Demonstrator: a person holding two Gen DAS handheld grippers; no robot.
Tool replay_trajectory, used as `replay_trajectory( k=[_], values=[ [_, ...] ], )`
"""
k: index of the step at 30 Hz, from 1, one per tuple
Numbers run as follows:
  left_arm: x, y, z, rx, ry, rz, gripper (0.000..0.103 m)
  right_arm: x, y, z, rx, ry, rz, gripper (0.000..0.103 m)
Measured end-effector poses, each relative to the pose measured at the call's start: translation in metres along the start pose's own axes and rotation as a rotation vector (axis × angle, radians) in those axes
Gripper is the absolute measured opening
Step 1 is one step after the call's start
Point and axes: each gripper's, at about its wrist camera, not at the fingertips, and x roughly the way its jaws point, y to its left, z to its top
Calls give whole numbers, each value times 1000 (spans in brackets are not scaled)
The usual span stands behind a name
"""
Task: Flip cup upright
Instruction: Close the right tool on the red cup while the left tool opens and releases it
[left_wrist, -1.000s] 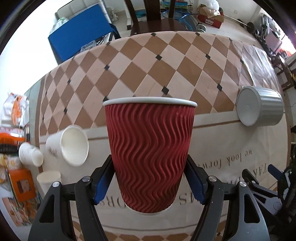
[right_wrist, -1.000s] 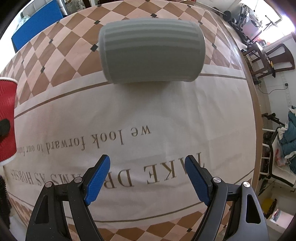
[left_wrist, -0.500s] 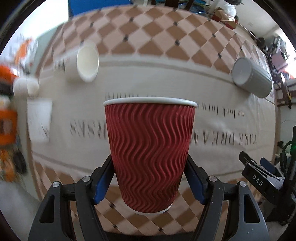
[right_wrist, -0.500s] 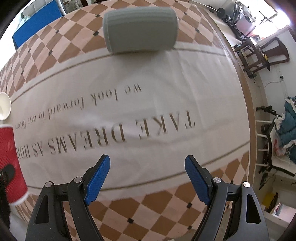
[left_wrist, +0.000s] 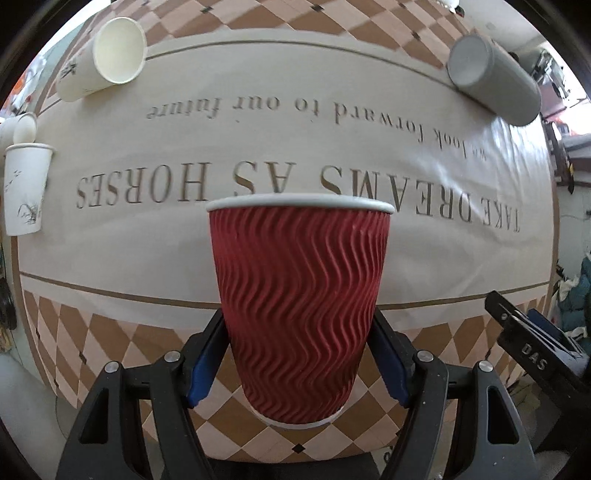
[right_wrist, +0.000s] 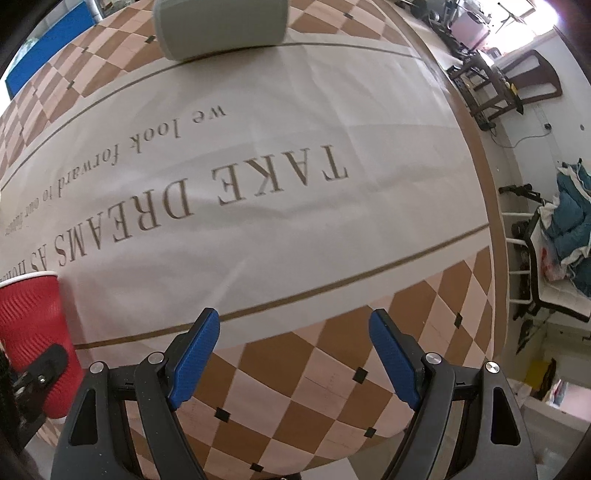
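The left gripper (left_wrist: 299, 362) pinches the red ripple-wall paper cup (left_wrist: 300, 306) low on its body, one blue pad (left_wrist: 205, 365) pressed against each side. The cup's long axis runs along the gripper's fingers, white-rimmed mouth (left_wrist: 300, 202) pointing away from the camera and the narrow base toward it. It sits over the near edge of the table, above the checkered border of the tablecloth (left_wrist: 258, 254); whether its base touches the cloth cannot be told. In the right wrist view the same cup (right_wrist: 35, 332) shows at the far left with its rim uppermost, standing upright with a black finger of the left gripper across its side.

The right gripper (right_wrist: 295, 358) has its blue pads spread wide with nothing between them, held over the near checkered border, to the right of the cup.

A grey ribbed cup (left_wrist: 495, 77) lies on its side at the far right of the cloth, mouth facing the near left. A white paper cup (left_wrist: 99, 57) lies on its side at the far left, open mouth facing right. Another white paper cup (left_wrist: 26, 188) stands upright at the left edge, with a further white cup (left_wrist: 22, 129) just behind it.
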Motion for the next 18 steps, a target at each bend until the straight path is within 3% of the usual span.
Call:
replay_trajectory(
  k=[9,14,16,18],
  values=[
    [15,-21,2,33,6,5,73,15,-43,0,23,13,-6,84],
    [12,-26,9,40,-48,26,81,17,-39,4,20,19,-5,84],
    [4,-30,18,45,-81,25,97,17,-39,4,20,18,-6,84],
    [-3,-32,22,46,-103,25,99,17,-39,4,22,18,-7,84]
  ],
)
